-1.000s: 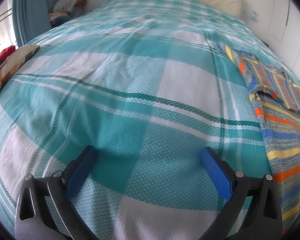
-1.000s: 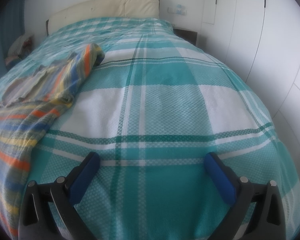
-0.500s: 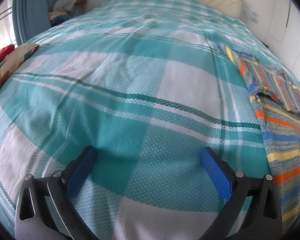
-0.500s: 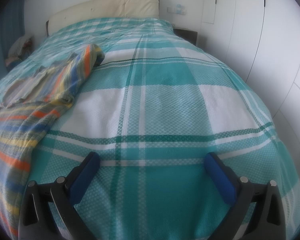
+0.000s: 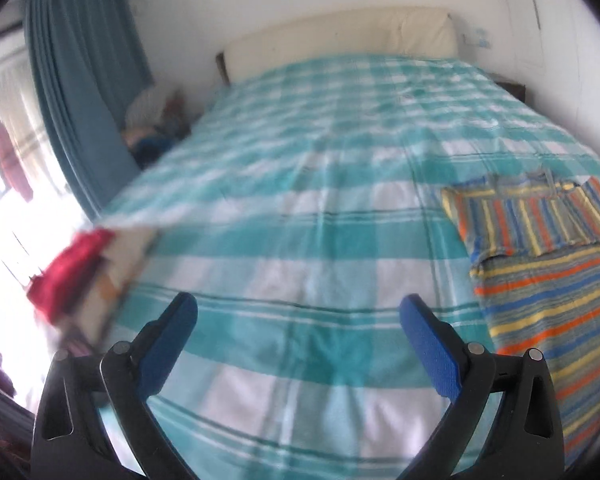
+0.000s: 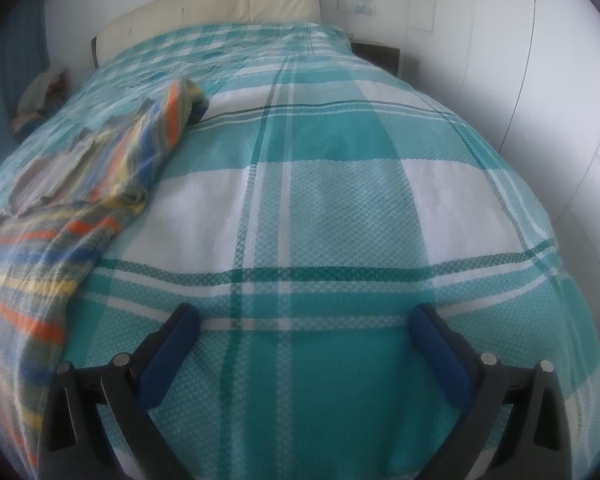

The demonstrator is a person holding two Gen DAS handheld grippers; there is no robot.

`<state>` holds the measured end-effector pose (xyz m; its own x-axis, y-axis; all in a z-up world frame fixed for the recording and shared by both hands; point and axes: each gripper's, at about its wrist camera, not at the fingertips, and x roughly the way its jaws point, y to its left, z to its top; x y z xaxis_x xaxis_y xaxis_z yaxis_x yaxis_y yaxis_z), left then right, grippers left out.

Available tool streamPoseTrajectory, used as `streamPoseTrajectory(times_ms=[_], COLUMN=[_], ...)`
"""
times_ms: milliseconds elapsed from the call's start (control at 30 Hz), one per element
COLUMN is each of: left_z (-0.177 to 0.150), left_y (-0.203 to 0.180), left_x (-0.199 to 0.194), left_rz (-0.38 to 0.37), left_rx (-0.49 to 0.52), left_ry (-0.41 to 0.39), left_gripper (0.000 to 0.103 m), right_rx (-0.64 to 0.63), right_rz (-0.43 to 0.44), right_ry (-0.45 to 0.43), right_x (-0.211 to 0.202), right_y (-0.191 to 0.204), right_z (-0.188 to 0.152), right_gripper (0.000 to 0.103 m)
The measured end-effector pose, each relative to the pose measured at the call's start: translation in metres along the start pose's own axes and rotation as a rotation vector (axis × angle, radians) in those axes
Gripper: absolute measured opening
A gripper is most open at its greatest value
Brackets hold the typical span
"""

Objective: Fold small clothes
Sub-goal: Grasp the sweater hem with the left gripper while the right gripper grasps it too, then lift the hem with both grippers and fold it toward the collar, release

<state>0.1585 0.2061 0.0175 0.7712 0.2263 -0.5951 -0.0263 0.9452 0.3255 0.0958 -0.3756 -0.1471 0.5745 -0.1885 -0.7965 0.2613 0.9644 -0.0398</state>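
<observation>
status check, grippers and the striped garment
Left gripper open, empty. Right gripper open, empty. Striped garment lies partly folded on the plaid bedspread, ungrasped. Nothing in the way.

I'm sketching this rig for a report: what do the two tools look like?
Both match: the left tool and right tool each have two black plastic arms with cut-out openings and silver pivot pins, tipped with blue pads. No cables, markings or sleeves show.

Plaid bed (image 6: 340,208) (striped garment (image 6: 80,216) atop)
</observation>
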Motion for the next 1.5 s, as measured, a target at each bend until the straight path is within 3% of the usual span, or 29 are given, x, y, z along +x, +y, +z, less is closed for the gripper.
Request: streamPoseTrajectory(times_ms=[100,200,267,367,433,567,767,867,933,967,1000,1100,1233,1367,1500], left_z=[0.025,0.023,0.005,-0.057,-0.100,-0.155,-0.163,-0.166,-0.173,-0.175,-0.176,-0.169,-0.143,-0.083,-0.021], left_y=[0.024,0.029,0.021,-0.007,-0.036,-0.088,-0.122,-0.131,-0.140,-0.145,-0.147,-0.137,-0.114,-0.105,-0.112], left_x=[-0.044,-0.060,-0.061,-0.037,-0.021,-0.017,-0.034,-0.029,-0.027,-0.027,-0.027,-0.030,-0.022,0.018,0.078], left_rz=[0.127,0.117,-0.007,-0.390,-0.527,-0.598,-0.660,-0.680,-0.660,-0.655,-0.667,-0.701,-0.793,-0.814,-0.811], left_rx=[0.204,0.291,0.206,-0.047,-0.136,-0.161,-0.126,-0.118,-0.079,-0.057,-0.058,-0.106,-0.213,-0.262,-0.280], left_ry=[0.080,0.180,0.197,0.320,0.401,0.431,0.366,0.431,0.466,0.472,0.483,0.479,0.452,0.367,0.313], left_gripper=[0.102,0.102,0.102,0.102,0.099,0.083,0.081,0.053,0.022,0.008,0.005,0.004,0.004,0.004,0.004], right_rx=[-0.010,-0.060,-0.073,-0.095,-0.121,-0.142,-0.012,0.002,-0.006,-0.014,-0.018,0.048,0.136,0.180,0.221], right_rz=[0.006,0.013,0.024,0.137,0.219,0.346,0.504,0.517,0.523,0.516,0.510,0.577,0.656,0.697,0.697], right_ry=[0.041,0.101,0.091,0.052,0.082,0.163,0.276,0.316,0.336,0.341,0.365,0.377,0.300,0.195,0.124], right_x=[0.001,-0.004,-0.023,-0.069,-0.100,-0.147,-0.158,-0.139,-0.128,-0.124,-0.121,-0.129,-0.143,-0.122,-0.073], right_y=[0.000,0.002,0.004,0.013,0.021,0.030,0.043,0.057,0.066,0.069,0.070,0.058,0.042,0.044,0.053], right_z=[0.005,0.013,0.013,0.003,-0.014,-0.059,-0.122,-0.136,-0.143,-0.143,-0.142,-0.130,-0.095,-0.032,0.044], right_gripper=[0.103,0.102,0.100,0.100,0.100,0.100,0.093,0.082,0.072,0.048,0.003,0.005,0.005,0.005,0.005])
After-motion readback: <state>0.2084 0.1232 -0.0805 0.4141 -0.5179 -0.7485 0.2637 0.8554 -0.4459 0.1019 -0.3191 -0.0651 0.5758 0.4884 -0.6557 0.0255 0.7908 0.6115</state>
